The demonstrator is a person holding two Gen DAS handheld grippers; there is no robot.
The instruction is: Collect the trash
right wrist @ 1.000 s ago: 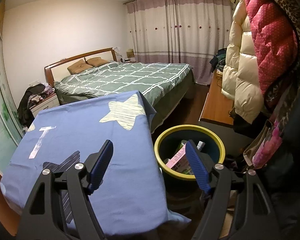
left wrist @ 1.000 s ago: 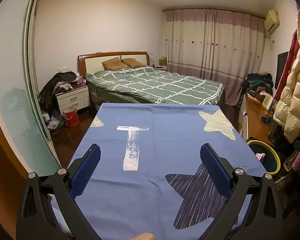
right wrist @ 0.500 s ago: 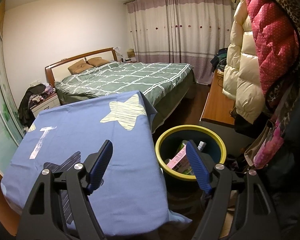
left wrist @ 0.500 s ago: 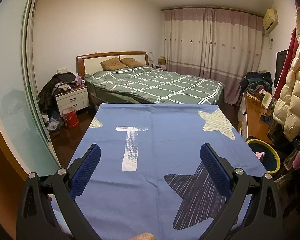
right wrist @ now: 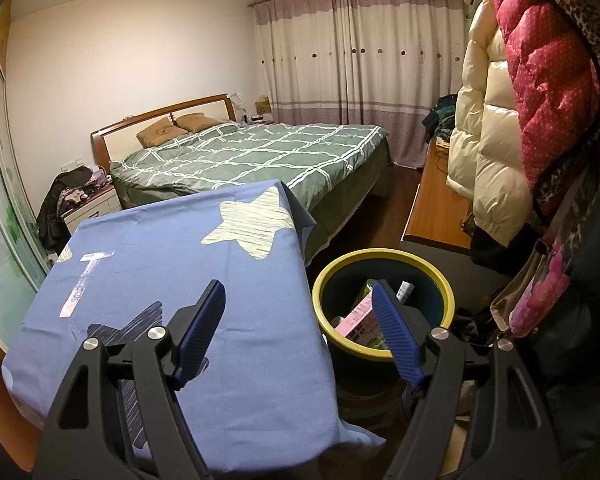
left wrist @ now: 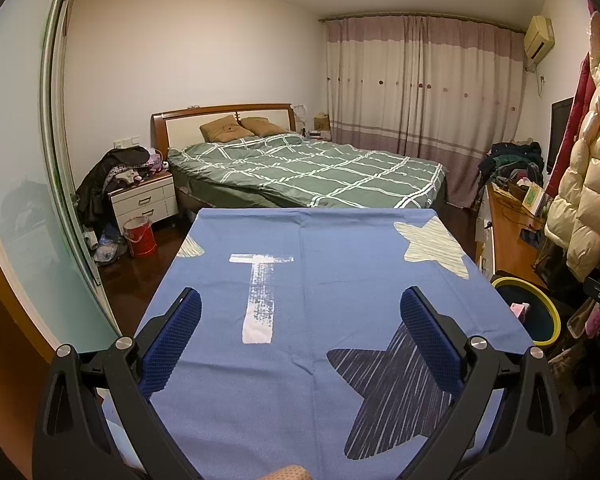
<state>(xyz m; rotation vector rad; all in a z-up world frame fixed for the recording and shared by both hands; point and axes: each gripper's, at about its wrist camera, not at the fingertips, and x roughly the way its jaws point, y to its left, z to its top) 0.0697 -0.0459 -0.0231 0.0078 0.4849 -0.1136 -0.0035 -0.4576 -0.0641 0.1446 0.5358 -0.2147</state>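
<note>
Your left gripper (left wrist: 300, 312) hovers over the blue-clothed worktop (left wrist: 340, 280), jaws wide apart, nothing between them. Your right gripper (right wrist: 300, 308) points past the worktop's edge, jaws spread and empty. The yellow-rimmed bin (right wrist: 440, 276) stands just beside the worktop, holding a pink box (right wrist: 356, 320) and other trash.

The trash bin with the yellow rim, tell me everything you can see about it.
The trash bin is round, dark blue-green with a yellow rim, probably plastic. It stands upright on the floor, open-topped, close beside the blue-clothed table. Inside lie a pink carton tilted against the wall, and other packaging. Nothing grips it; the right claw's finger partly hides its inside.
</note>
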